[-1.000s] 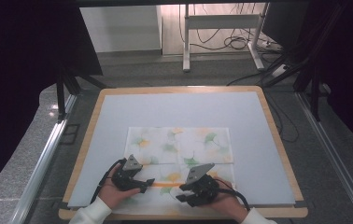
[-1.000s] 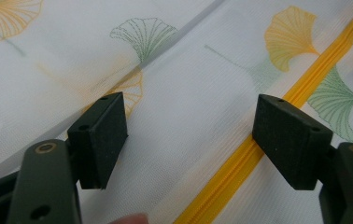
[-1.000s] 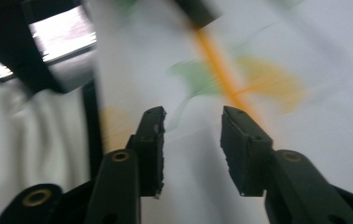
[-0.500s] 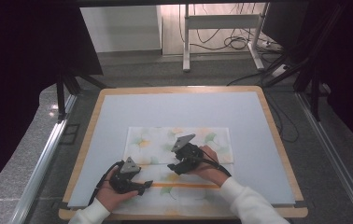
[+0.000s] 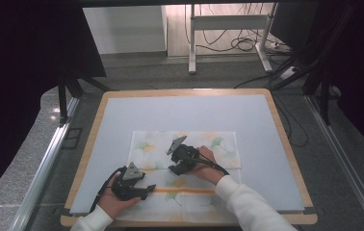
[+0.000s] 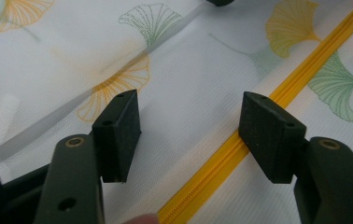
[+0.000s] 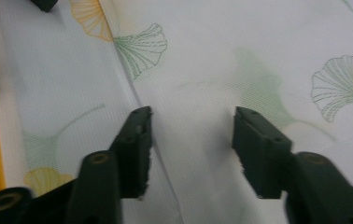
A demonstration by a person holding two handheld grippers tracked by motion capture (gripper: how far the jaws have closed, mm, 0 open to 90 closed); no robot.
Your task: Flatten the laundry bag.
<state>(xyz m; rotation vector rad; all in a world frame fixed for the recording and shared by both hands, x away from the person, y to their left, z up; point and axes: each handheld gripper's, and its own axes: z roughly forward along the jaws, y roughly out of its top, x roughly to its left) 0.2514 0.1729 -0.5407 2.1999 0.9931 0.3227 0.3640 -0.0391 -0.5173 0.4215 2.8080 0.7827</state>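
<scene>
One white mesh bag [image 5: 185, 166] — ginkgo-printed, yellow zipper [image 6: 258, 119]

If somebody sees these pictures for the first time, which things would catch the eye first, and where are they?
First comes the white mesh bag printed with ginkgo leaves, lying flat on the near half of the pale table mat. Its orange zipper runs along the near part. The left hand-held gripper sits open at the zipper's left end, and the right hand-held gripper, also open, hovers over the bag's middle.
</scene>
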